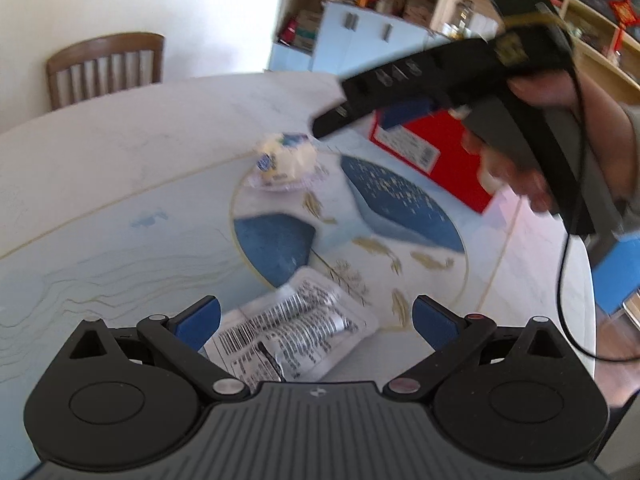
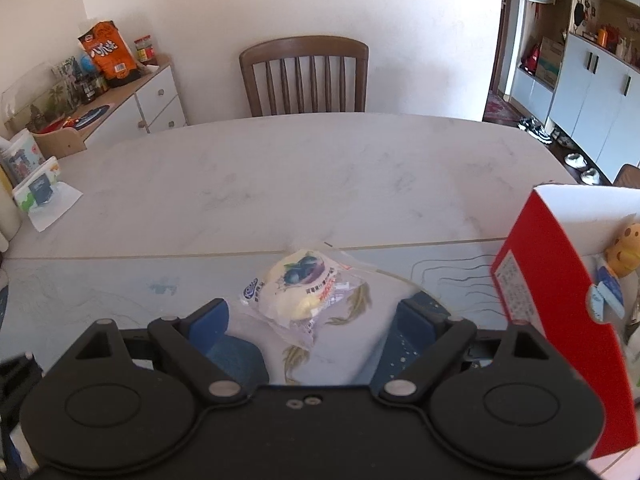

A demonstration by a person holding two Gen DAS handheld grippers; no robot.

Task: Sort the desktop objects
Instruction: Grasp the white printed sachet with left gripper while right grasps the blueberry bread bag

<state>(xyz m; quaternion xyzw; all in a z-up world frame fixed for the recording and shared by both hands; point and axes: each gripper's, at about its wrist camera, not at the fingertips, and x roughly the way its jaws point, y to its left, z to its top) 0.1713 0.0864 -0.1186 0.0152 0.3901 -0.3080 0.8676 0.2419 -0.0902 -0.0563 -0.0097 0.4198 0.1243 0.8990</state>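
Observation:
A silver foil packet (image 1: 292,332) with a barcode and black print lies flat on the table mat. It sits between the blue pads of my open left gripper (image 1: 316,320), which touches nothing. Farther back rests a clear-wrapped yellow pastry (image 1: 284,160). My right gripper (image 1: 340,120), held by a hand, hovers just above and right of it. In the right wrist view the same pastry (image 2: 304,288) lies just ahead of the open right gripper (image 2: 312,316), between its fingertips. A red box (image 2: 540,280) stands at the right with a yellow toy (image 2: 624,248) inside.
The red box (image 1: 432,148) stands behind the blue-patterned mat (image 1: 400,200). A wooden chair (image 2: 304,76) is at the table's far side. A sideboard (image 2: 152,96) with an orange snack bag (image 2: 106,52) stands left, with a tissue box (image 2: 38,190) on the table's left edge.

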